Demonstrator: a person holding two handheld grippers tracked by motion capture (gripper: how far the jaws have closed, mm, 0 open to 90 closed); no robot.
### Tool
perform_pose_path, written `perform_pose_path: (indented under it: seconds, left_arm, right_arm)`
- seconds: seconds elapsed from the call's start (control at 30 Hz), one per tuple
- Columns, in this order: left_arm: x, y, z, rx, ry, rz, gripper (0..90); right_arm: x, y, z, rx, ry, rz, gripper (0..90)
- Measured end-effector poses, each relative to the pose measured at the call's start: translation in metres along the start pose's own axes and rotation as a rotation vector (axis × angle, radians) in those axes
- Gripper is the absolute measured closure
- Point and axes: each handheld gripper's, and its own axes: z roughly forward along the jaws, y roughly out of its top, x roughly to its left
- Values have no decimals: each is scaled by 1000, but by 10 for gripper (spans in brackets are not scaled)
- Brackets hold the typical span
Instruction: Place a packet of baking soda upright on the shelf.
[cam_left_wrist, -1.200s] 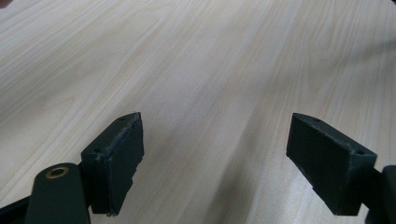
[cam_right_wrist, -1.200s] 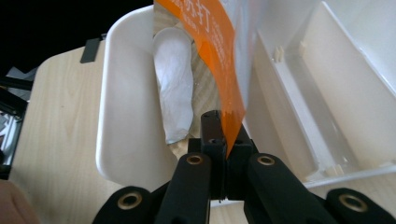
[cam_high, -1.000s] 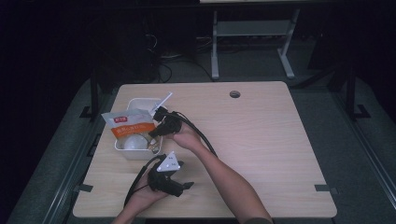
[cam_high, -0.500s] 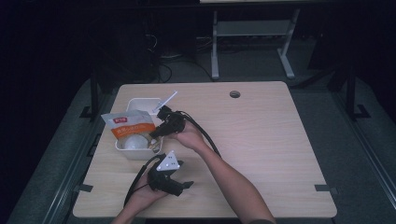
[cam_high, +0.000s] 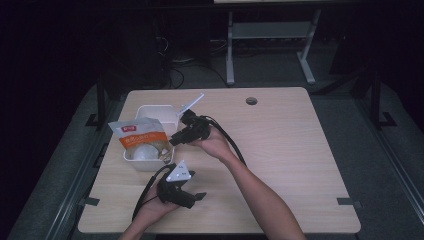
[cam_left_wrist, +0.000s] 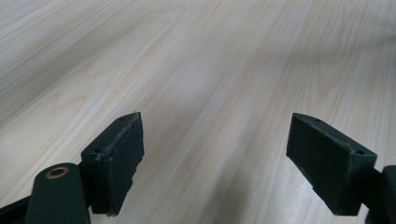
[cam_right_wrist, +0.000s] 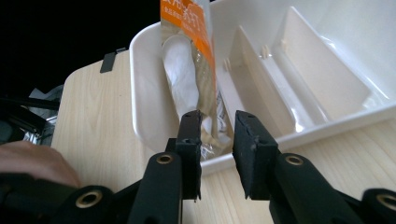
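As seen from above and along the jaws, largest first:

Table (cam_high: 280, 150): pale wood; bears all the rest, grouped at its left half.

Tray (cam_high: 159, 106): white, split by dividers into compartments; lies near the table's left edge.

Bag (cam_high: 140, 134): orange and clear, with something pale inside; stands tilted in the tray's near compartment, top leaning out past the left rim, bottom down against the near wall.

Right gripper (cam_right_wrist: 217, 140): held just beside the tray's near rim, pointing at the bag's lower end; jaws have just been opening and now stand partly apart. Bag's bottom edge shows in the gap, with neither pad seen pressing on it, so judged let go.

Left gripper (cam_left_wrist: 215, 140): rests low over bare wood near the front edge, well apart from the tray; jaws wide apart, nothing between them.

Step in hand: release of the bag into the tray, judged almost done; bag appears to lean on the tray alone.

Next move calls for: a little more spread of the right jaws, then a straight pull back from the rim, without snagging the bag's lower corner or nudging the tray.

Risk: bag sits top-heavy and tilted; a brush from a pad may tip it out over the left rim.
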Motion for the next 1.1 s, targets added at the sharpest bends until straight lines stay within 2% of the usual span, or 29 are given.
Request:
perform_pose_path:
  seconds: [0.57,1.1]
  left_arm:
    - [3,0,-1,-6,10,-12,185]
    - [5,0,-1,-11,14,-23,185]
  right_arm:
    - [-5,-20,-43,-47,-14,37,658]
    - [-8,-33,-67,-73,-28,52,634]
